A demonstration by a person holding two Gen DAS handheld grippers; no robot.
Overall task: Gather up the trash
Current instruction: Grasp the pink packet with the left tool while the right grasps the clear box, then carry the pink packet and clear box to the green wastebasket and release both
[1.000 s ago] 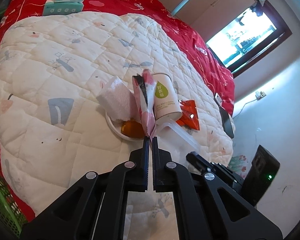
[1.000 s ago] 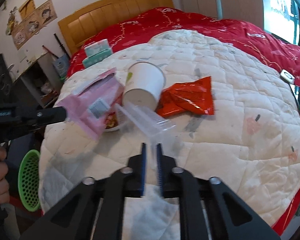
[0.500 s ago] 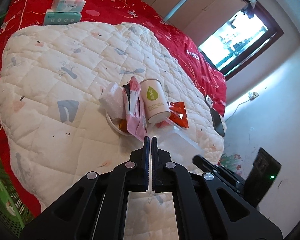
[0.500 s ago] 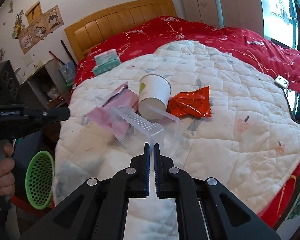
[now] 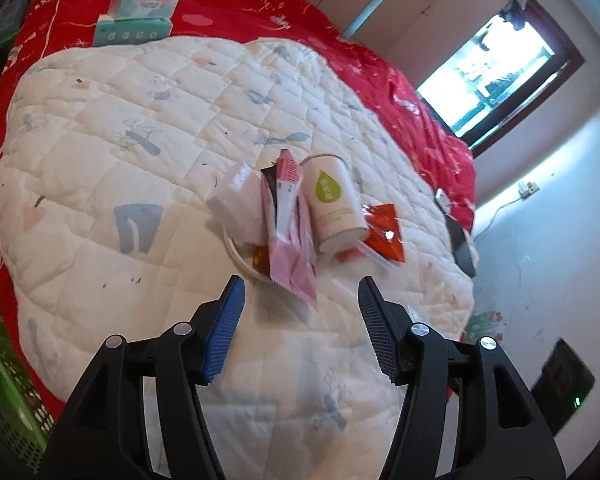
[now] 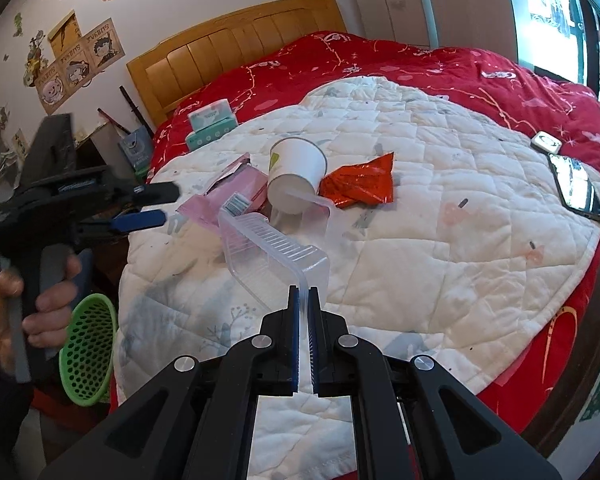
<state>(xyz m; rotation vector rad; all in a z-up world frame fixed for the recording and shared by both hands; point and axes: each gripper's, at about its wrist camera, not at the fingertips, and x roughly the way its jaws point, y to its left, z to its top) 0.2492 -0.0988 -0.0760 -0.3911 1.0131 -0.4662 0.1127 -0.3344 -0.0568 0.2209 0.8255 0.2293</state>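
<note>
Change, left gripper [image 5: 300,304]: its blue-padded fingers [image 5: 226,328] now stand wide apart with nothing between them; half a second ago they were pinched together on the pink plastic snack wrapper [image 5: 290,236].
Change, wrapper: the pink wrapper now lies released on the trash pile, draped over the rim of the white shallow dish [image 5: 240,256].
Change, right gripper [image 6: 304,304]: its fingers [image 6: 294,336] stay clamped narrow on the rim of the clear ribbed plastic box [image 6: 268,256], which is held higher above the quilt than before.
Clear box: tilted, held in the air in front of the pile; whether anything lies inside cannot be told.
White dish: holds a crumpled white tissue [image 5: 236,200], an amber-coloured scrap [image 5: 260,258], and part of the pink wrapper.
White paper cup with green drop logo [image 5: 334,204]: lies on its side just beside the wrapper; its inside is hidden.
Red foil snack bag [image 6: 360,182]: lies on the quilt touching the cup.
Pile location: middle of the white quilted blanket [image 5: 100,152] on the bed.
Green mesh basket [image 6: 90,344]: beside the bed, under the left gripper; no contents can be seen.
</note>
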